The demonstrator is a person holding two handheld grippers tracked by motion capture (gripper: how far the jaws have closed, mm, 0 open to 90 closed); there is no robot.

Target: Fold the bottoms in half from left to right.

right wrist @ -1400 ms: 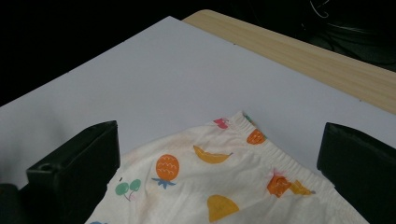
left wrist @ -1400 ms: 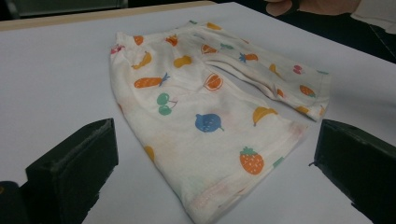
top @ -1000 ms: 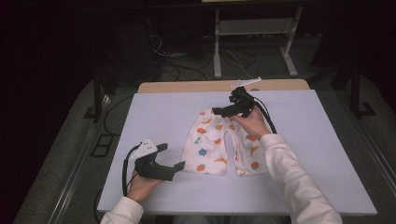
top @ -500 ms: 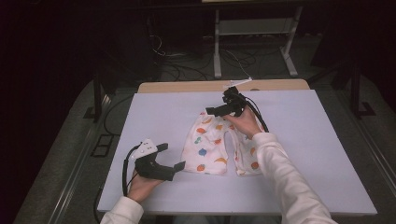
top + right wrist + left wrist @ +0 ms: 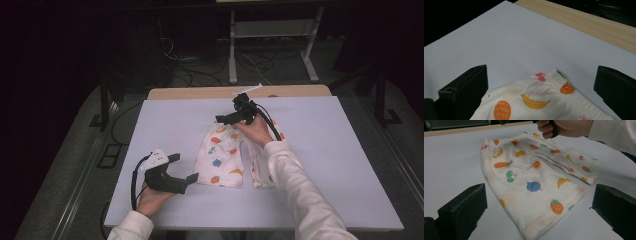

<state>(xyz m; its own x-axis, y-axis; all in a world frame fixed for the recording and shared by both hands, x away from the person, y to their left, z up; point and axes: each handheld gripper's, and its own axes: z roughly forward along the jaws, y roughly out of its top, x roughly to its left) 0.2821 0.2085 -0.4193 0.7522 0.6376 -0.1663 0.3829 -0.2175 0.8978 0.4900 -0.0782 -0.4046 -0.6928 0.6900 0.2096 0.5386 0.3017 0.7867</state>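
A small pair of white trousers (image 5: 222, 155) with a fruit print lies flat on the white table (image 5: 330, 150), legs toward the person. My right gripper (image 5: 228, 113) hovers open over the waistband's far left corner. In the right gripper view that elastic waistband corner (image 5: 554, 77) sits between the wide-apart jaws of the right gripper (image 5: 540, 87). My left gripper (image 5: 184, 168) stands open just left of the near leg hem. In the left gripper view the trousers (image 5: 531, 180) lie ahead of the open left gripper (image 5: 537, 216), with the person's right hand (image 5: 566, 127) at the top.
A wooden strip (image 5: 210, 93) runs along the table's far edge, also seen as a wooden strip (image 5: 584, 21) in the right gripper view. Beyond it the floor is dark, with cables and a metal stand (image 5: 270, 35). Bare white table surrounds the trousers.
My right gripper has moved left along the waistband toward its far left corner. The left gripper and the trousers have stayed put.
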